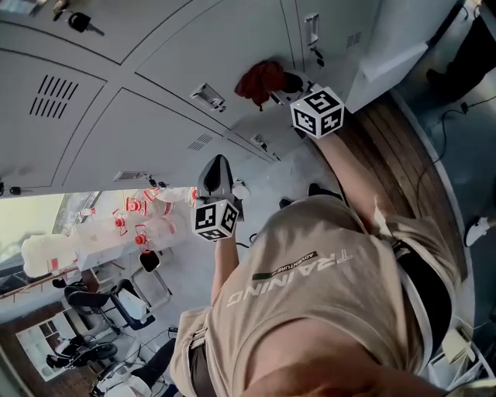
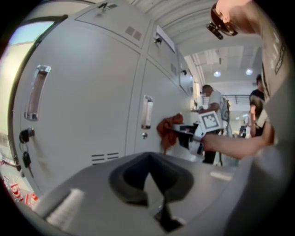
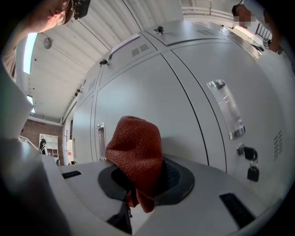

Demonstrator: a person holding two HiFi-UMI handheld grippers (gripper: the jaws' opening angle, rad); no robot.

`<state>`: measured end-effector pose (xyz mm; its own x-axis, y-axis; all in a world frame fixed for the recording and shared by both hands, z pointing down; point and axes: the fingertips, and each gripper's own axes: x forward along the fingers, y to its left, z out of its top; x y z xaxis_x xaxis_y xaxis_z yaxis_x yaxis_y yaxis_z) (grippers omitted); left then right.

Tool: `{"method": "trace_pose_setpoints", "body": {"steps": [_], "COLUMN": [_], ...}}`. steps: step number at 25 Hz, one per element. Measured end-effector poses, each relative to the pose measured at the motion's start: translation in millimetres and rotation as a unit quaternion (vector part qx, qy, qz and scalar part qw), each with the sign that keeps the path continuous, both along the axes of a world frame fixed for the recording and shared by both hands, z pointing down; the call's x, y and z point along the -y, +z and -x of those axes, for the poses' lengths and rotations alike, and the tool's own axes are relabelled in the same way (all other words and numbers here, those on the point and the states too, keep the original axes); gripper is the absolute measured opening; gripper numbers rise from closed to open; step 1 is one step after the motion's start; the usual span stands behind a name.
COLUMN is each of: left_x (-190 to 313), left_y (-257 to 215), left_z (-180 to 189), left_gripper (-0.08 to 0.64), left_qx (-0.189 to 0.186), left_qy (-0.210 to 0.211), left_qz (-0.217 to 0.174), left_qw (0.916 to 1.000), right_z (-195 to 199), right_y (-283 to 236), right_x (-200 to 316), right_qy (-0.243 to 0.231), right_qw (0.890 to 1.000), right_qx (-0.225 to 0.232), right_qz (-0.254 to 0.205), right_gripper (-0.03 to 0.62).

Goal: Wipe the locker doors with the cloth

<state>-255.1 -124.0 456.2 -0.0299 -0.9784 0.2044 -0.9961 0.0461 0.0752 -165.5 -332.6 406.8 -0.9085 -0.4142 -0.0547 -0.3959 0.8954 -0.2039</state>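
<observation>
A rust-red cloth (image 1: 260,80) is bunched in my right gripper (image 1: 277,91), which is shut on it and holds it up to a grey locker door (image 1: 225,46) beside a handle (image 1: 209,96). In the right gripper view the cloth (image 3: 136,154) hangs over the jaws of the right gripper (image 3: 138,182) and hides the door's middle; whether it touches the door I cannot tell. My left gripper (image 1: 216,169) hangs lower, away from the doors, shut with nothing in it. From the left gripper (image 2: 150,177) I see the cloth (image 2: 167,130) and the right gripper (image 2: 186,133) at the lockers.
Keys hang from locks (image 1: 81,23) (image 3: 249,168). Clear handles (image 2: 146,112) (image 3: 225,108) stick out of the doors. One locker door (image 1: 391,58) stands open at the right. People (image 2: 209,103) stand down the corridor. Chairs (image 1: 97,298) and a table (image 1: 93,233) lie behind.
</observation>
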Motion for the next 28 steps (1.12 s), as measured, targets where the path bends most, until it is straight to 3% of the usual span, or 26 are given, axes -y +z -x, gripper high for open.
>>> {"method": "trace_pose_setpoints", "body": {"steps": [11,19,23,28], "left_x": [-16,-12,-7,4], "left_y": [4,24,21,12], "left_z": [-1,-15,-21,-19], "left_gripper": [0.005,0.005,0.005,0.005], "left_qx": [0.012,-0.002,-0.004,-0.009], "left_qy": [-0.012,0.017,0.039,0.058], "left_qz": [0.018,0.034,0.019,-0.009], "left_qw": [0.9997,0.9993,0.9991,0.9983], "right_z": [-1,-8,-20,-43], "right_y": [142,212,217,170], "right_x": [0,3,-7,-33], "right_qy": [0.039,0.090,0.096,0.075], "right_qw": [0.987,0.968,0.963,0.976], "right_qx": [-0.095,-0.142,-0.167,-0.157], "right_qz": [0.120,0.187,0.187,0.129], "right_gripper": [0.083,0.083,0.083,0.083]}}
